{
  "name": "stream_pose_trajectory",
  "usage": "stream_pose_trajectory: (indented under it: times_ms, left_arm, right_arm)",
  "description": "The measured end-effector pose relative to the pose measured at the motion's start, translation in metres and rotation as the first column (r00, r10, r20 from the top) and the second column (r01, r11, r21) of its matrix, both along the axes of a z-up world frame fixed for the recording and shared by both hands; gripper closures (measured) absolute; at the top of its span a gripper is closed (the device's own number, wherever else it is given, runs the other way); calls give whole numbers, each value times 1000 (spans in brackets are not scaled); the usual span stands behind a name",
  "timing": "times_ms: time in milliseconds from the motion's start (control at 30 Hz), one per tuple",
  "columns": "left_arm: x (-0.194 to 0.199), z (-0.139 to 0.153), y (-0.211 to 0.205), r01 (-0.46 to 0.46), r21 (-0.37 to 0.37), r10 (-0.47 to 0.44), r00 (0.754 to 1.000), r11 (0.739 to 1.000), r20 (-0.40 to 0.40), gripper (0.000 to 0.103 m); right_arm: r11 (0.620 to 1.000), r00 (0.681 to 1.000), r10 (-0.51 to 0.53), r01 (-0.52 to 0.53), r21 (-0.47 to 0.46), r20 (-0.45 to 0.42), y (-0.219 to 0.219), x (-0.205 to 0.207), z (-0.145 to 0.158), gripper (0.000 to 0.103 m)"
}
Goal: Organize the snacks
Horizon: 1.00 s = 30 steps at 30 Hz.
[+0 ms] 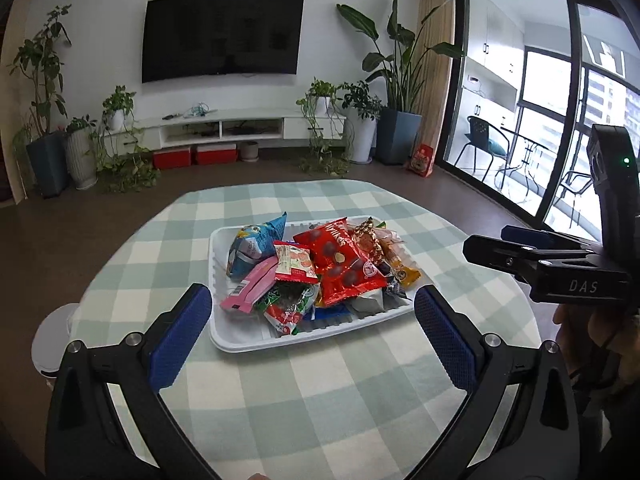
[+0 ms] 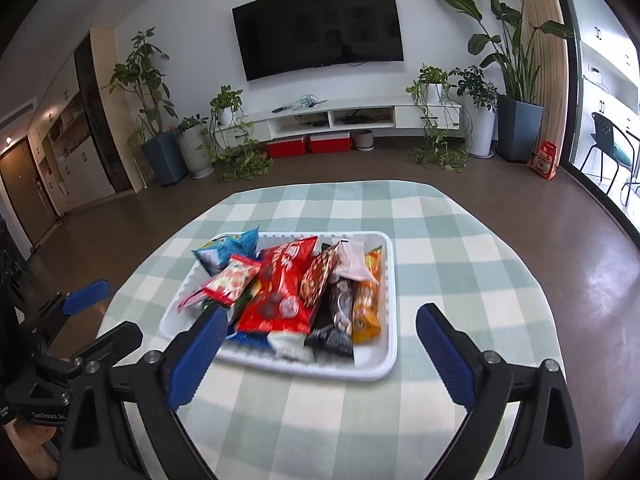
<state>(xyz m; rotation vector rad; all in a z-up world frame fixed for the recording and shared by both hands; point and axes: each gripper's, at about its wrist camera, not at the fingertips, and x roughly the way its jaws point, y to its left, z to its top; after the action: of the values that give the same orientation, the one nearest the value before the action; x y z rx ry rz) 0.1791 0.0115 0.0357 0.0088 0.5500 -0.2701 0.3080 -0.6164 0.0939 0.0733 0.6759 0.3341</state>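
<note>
From the left wrist view, the left tool (image 1: 313,307) hung released above the tabletop (image 1: 304,392), which was covered in a pale green and white checked cloth; its blue-padded fingers (image 1: 180,336) stood wide apart with nothing between them. Just beyond the fingertips lay the white rectangular plastic tray (image 1: 240,338), heaped with snack packets: a large red glossy chocolate bag (image 1: 340,264) on top, a light blue puffed bag (image 1: 254,246) at the far left corner, a pink flat packet (image 1: 250,290) at the near left, and an orange wrapped bar (image 1: 402,266) along the right side. The right tool (image 1: 486,248) showed at the right edge, over the tabletop's right side and apart from the tray; I cannot tell from here how its jaws stood.

From the right wrist view, the right tool (image 2: 320,320) was likewise released, holding nothing, and hovered at the near edge of the tray (image 2: 376,366). The red chocolate bag (image 2: 282,284) lay mid-pile, with a black packet (image 2: 336,320) and the orange bar (image 2: 366,308) beside it. The left tool (image 2: 102,312) hovered left of the tray.
</note>
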Motion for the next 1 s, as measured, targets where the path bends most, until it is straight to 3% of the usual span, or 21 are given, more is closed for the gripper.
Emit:
stream_pose_trajectory:
  times_ms: [133,233,333,533,633,1000]
  left_arm:
    - [-54,19,-5,-108,17,106,992,994,73,0]
    - [-92,32,-11,-230,59,220,965,971,142,0]
    - [-115,41,-20,-285,125,258,946,950,196,0]
    - [-130,48,-18,-267,64,262,962,962,78,0]
    - [-134,41,-21,-272,73,271,962,959,27,0]
    - [-137,9,-35,-247,88,254,963,965,-91,0]
  right_arm:
    - [999,999,-23,21,48,47,-11,-42,13,3]
    - [997,995,-38,32,71,89,-17,-69,27,3]
    - [997,989,-43,33,76,145,-20,-93,44,2]
    - [998,966,-42,31,46,255,-20,-136,70,0]
    - [999,960,-42,39,16,278,-19,-152,70,0]
    - [993,984,-119,121,-9,132,-32,-160,33,0]
